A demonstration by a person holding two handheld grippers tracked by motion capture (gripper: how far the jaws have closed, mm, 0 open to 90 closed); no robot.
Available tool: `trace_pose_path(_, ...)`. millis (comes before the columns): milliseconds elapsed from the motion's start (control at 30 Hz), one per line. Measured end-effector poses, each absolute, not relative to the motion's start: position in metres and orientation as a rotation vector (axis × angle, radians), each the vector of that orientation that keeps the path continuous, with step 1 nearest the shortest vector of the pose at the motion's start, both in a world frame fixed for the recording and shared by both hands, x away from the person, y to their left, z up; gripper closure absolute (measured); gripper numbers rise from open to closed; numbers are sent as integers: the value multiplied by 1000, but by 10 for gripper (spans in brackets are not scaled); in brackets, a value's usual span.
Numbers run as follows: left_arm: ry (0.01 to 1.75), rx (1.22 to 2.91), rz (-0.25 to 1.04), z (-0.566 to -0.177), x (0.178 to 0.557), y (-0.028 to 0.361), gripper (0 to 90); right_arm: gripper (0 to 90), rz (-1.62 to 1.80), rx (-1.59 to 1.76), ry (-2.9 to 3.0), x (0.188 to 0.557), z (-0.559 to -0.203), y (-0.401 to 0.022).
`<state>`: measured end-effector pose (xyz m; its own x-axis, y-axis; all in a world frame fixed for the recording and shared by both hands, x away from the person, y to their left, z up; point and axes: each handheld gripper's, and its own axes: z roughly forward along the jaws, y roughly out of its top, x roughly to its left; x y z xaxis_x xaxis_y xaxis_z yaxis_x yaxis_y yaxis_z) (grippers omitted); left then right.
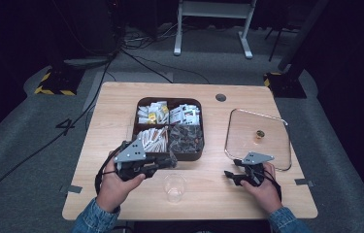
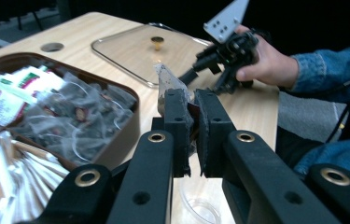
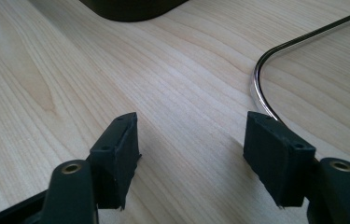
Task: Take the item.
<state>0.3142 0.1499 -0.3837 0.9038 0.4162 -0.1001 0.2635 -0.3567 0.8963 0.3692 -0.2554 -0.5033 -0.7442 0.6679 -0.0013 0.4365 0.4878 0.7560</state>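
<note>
A brown four-part tray (image 1: 136,127) holds paper packets, sticks and clear tea sachets (image 2: 77,116). My left gripper (image 1: 172,161) hovers by the tray's near right corner, shut (image 2: 194,112) on one translucent sachet (image 2: 168,79) that sticks up above its jaws. A clear plastic cup (image 1: 175,187) stands just in front of and below it, its rim (image 2: 200,210) showing under the jaws. My right gripper (image 1: 230,174) rests low over the bare table beside the glass lid (image 1: 257,138), open (image 3: 191,149) with nothing between its fingers.
The glass lid with a small brass knob (image 2: 157,42) lies flat at the right; its metal rim (image 3: 261,88) curves just beyond my right jaw. A round cable hole (image 1: 221,97) sits near the far edge. Bare wood lies between cup and lid.
</note>
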Motion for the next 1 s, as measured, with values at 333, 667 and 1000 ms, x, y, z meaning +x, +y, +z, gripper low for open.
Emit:
trace_pose_path(333, 466, 2002, 89, -402, 307, 142, 842, 359, 1115, 933, 2439, 369, -503, -255)
trace_pose_path(667, 434, 2088, 47, -411, 303, 133, 842, 359, 1115, 934, 2440, 369, -503, -255)
trace_pose_path(1000, 415, 2135, 4, -415, 304, 129, 825, 360, 1115, 934, 2440, 369, -503, -255)
